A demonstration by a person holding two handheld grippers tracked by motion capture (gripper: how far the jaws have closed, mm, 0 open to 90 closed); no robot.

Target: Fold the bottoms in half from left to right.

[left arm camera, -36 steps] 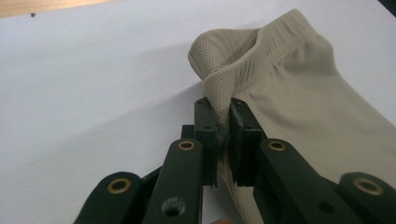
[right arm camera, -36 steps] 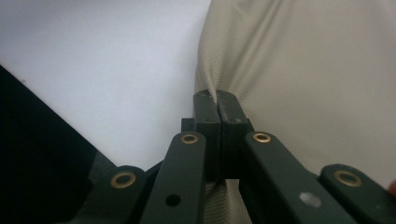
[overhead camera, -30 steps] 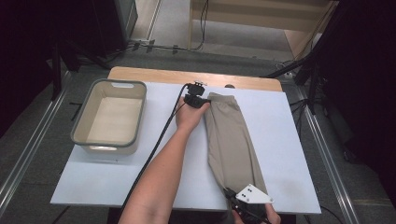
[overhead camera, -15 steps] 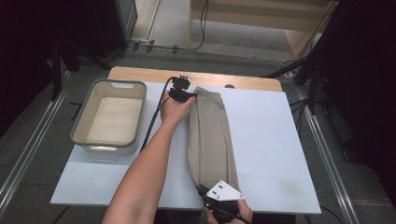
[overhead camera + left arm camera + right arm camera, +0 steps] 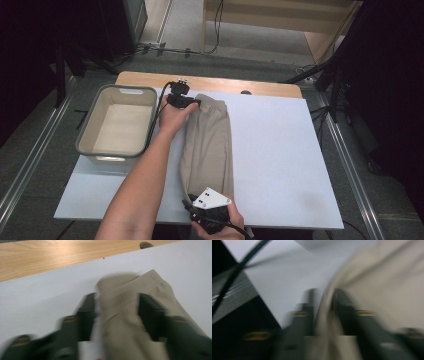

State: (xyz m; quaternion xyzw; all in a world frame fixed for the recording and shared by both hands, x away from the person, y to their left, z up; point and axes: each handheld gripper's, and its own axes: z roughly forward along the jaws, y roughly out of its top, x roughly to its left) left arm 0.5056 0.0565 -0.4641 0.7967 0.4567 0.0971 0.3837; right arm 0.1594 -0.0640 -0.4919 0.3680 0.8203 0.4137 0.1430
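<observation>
Since a second ago I have dragged the folded beige trousers (image 5: 207, 145) leftward across the white table (image 5: 290, 150): they lay right of centre then, and now their long strip runs just beside my left forearm, close to the grey tub (image 5: 120, 125). My left tongs (image 5: 192, 102) sit at the far end of the cloth, by the wooden edge (image 5: 250, 86) of the table; my right tongs (image 5: 192, 207) sit at the near end, at the table's front rim. Both pairs have just been opening. In the left gripper view the waistband end (image 5: 125, 315) lies between my two black jaws, which stand apart on either side of it, released rather than clenched. In the right gripper view a fold of cloth (image 5: 325, 315) runs between the jaws, which stand close on either side; the blur keeps me from telling whether they press it. The trousers lie flat, folded lengthwise into a narrow band, slightly wider at the far end, pale khaki with a stitched waistband seam.
</observation>
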